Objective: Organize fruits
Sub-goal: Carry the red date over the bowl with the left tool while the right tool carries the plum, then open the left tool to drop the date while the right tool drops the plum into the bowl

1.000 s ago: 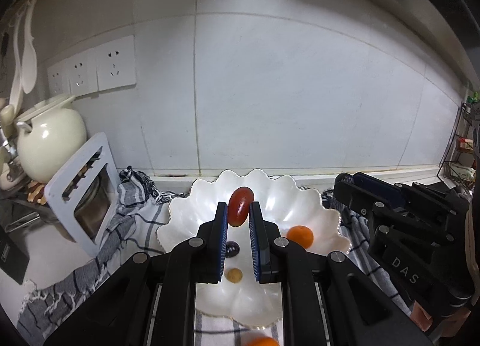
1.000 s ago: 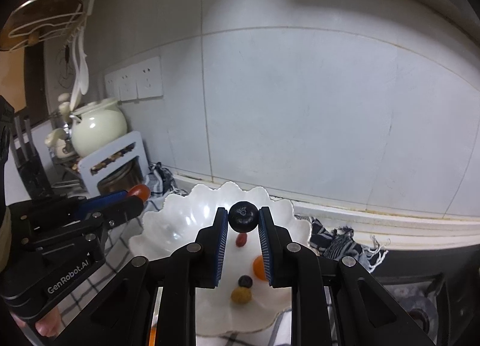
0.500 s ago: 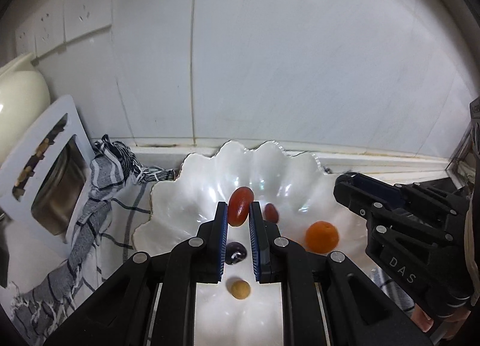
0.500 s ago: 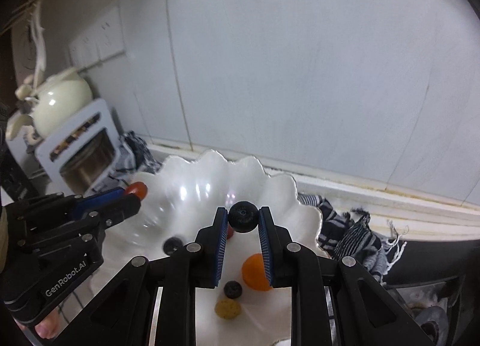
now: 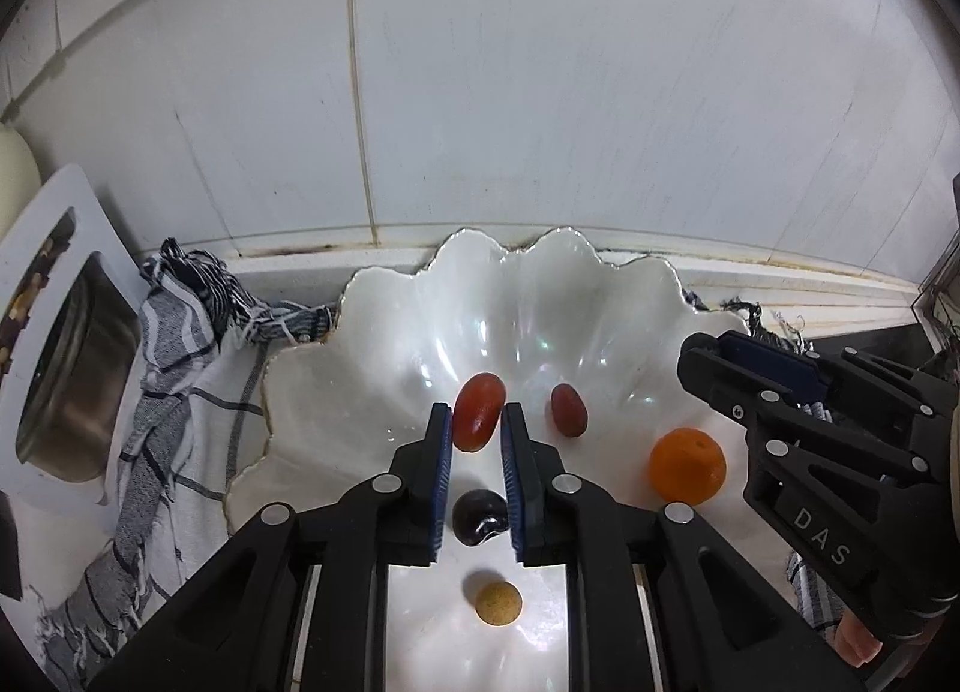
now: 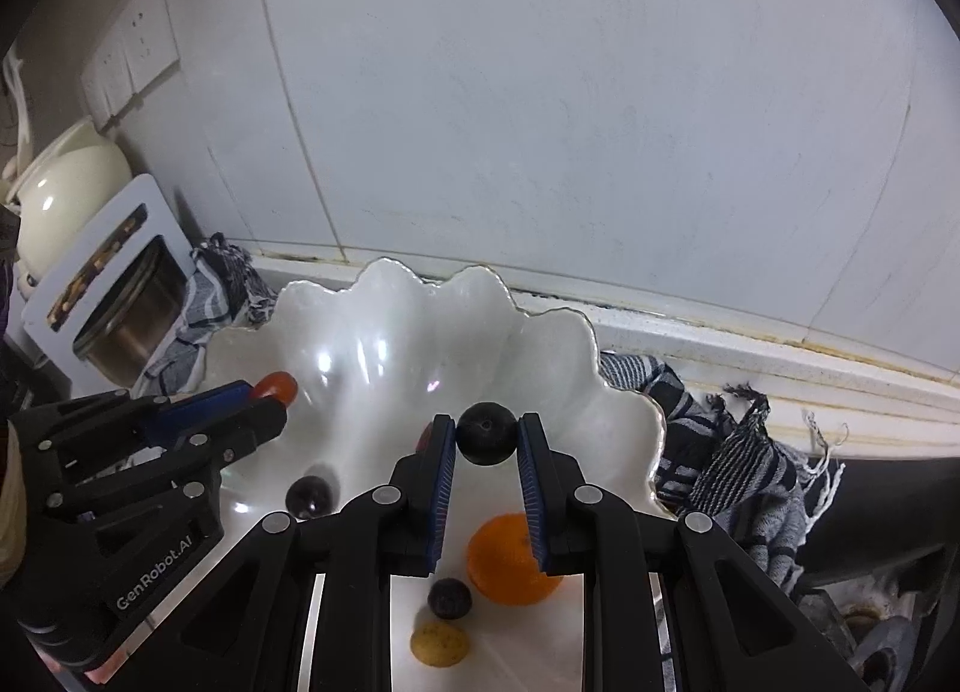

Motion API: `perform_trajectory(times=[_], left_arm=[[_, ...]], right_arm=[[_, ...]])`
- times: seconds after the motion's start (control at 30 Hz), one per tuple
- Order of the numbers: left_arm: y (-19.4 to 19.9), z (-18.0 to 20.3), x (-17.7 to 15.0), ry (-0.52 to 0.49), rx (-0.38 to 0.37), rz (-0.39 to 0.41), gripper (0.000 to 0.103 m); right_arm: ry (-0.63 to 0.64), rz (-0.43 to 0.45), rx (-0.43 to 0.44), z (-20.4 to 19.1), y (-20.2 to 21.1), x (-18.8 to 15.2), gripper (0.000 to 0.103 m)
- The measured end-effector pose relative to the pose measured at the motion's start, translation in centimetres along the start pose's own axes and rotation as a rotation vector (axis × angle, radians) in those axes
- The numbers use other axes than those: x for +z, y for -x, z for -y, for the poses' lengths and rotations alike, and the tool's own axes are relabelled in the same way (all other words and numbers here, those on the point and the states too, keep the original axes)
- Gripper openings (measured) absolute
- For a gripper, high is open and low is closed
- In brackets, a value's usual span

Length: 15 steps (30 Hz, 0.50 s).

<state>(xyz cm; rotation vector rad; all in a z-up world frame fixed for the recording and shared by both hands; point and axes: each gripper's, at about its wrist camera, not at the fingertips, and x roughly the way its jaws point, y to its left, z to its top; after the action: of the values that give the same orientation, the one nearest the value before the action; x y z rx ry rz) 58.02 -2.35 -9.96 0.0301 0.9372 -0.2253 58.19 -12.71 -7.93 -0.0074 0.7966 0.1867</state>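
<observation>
White scalloped bowl (image 5: 384, 368) sits on a striped cloth (image 5: 174, 392) on the tabletop, against the tiled wall (image 5: 540, 92); everything below is placed rel. to that bowl. Left tool (image 5: 477, 422) hangs over the bowl's middle w/ a red oval fruit (image 5: 478, 419) between its blue pads; jaws are opening, a gap shows beside the fruit on the right pad's side, so the grip looks released or nearly so. Right tool (image 6: 486, 434) is over the bowl's right half, clenched on a dark round berry (image 6: 486, 433), pads pressed on both sides. Inside the bowl: a second reddish grape (image 5: 568, 409) just right of centre, a small orange (image 5: 687, 466) toward the right rim, a dark glossy fruit (image 5: 480, 516) near the front-centre, a small tan fruit (image 5: 498, 602) closer to the front rim. Right wrist view also shows another small dark berry (image 6: 449, 598) beside the orange, on the front side. Left of the bowl, past the cloth: a white rack (image 5: 36, 284) w/ a metal container (image 5: 72, 392) in it, and a cream teapot (image 6: 66, 194) further left. Wall sockets (image 6: 129, 56) sit high on the wall, up-left of the bowl.
</observation>
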Motion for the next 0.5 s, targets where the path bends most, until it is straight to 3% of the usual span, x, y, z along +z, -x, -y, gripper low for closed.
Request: perform_trajectory(times=[0.07, 0.13, 0.37, 0.5], left_arm=[[-0.2, -0.2, -0.1, 0.003, 0.002, 0.003, 0.032], [0.2, -0.1, -0.2, 0.000, 0.009, 0.008, 0.033], [2.5, 0.1, -0.8, -0.013, 0.052, 0.053, 0.053], [4.5, 0.2, -1.3, -0.017, 0.076, 0.085, 0.056]], right_arm=[[-0.005, -0.014, -0.004, 0.1, -0.2, 0.1, 0.033], [-0.014, -0.015, -0.009, 0.3, -0.2, 0.0, 0.036], [-0.016, 0.006, -0.027, 0.5, 1.2, -0.3, 0.036], [0.002, 0.037, -0.041, 0.3, 3.0, -0.7, 0.036]])
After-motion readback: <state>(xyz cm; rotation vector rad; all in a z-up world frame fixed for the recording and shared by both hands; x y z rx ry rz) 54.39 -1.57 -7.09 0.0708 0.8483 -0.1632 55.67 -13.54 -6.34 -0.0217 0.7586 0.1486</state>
